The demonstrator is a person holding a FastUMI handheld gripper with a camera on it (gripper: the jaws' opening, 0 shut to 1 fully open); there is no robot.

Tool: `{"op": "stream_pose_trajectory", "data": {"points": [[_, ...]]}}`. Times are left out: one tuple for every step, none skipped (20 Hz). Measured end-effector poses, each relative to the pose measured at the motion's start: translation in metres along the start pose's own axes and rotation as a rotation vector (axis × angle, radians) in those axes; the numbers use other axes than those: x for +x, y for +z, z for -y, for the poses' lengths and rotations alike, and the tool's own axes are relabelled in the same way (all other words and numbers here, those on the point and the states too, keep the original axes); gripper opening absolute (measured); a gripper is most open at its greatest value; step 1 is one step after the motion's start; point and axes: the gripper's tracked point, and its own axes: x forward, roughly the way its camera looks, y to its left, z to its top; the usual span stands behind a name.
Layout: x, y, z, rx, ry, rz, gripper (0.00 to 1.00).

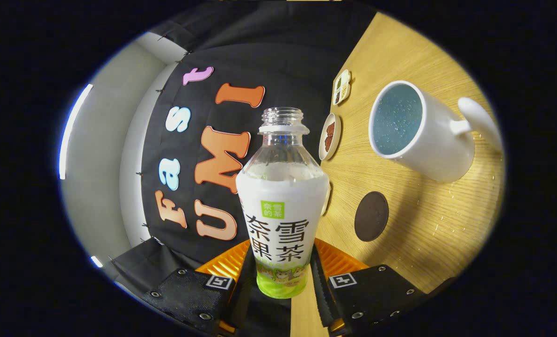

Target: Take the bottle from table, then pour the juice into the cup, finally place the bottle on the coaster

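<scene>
Tongs [282, 281] clamp bottle [282, 206] between fingers.

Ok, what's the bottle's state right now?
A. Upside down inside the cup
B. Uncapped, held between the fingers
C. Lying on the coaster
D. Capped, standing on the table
B: the bottle has an open, capless neck and sits clamped between the tool fingers.

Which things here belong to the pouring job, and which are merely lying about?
Belonging to the job:
- bottle, uncapped, clamped between the gripper fingers
- white cup
- dark round coaster

Lying about:
- small round dish
- small tray beyond it
</scene>
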Motion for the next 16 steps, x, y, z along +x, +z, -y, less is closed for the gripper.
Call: {"op": "stream_pose_trajectory", "data": {"points": [[0.0,0.0011,-0.0003,0.027,0.01,0.003,0.6],[-0.0013,0.0023,-0.0002,0.052,0.017,0.008,0.6],[-0.0022,0.003,0.0004,0.074,0.021,0.011,0.6],[-0.0026,0.0034,0.0008,0.09,0.022,0.013,0.6],[-0.0023,0.0029,0.0015,0.104,0.019,0.014,0.6],[-0.0014,0.0027,-0.0003,0.117,0.016,0.015,0.6],[-0.0005,0.0032,-0.0002,0.136,0.015,0.017,0.6],[-0.0015,0.0033,-0.001,0.156,0.019,0.018,0.6],[-0.0017,0.0042,-0.0004,0.175,0.024,0.02,0.6],[-0.0027,0.0048,0.0011,0.194,0.026,0.026,0.6],[-0.0024,0.006,0.002,0.21,0.026,0.028,0.6],[-0.0021,0.0057,0.0024,0.225,0.026,0.033,0.6],[-0.0031,0.0063,0.0001,0.238,0.029,0.035,0.6],[-0.0046,0.0065,-0.0003,0.245,0.035,0.035,0.6],[-0.0038,0.006,0.0007,0.249,0.036,0.032,0.6],[-0.004,0.0065,0.0008,0.252,0.034,0.032,0.6]]}}
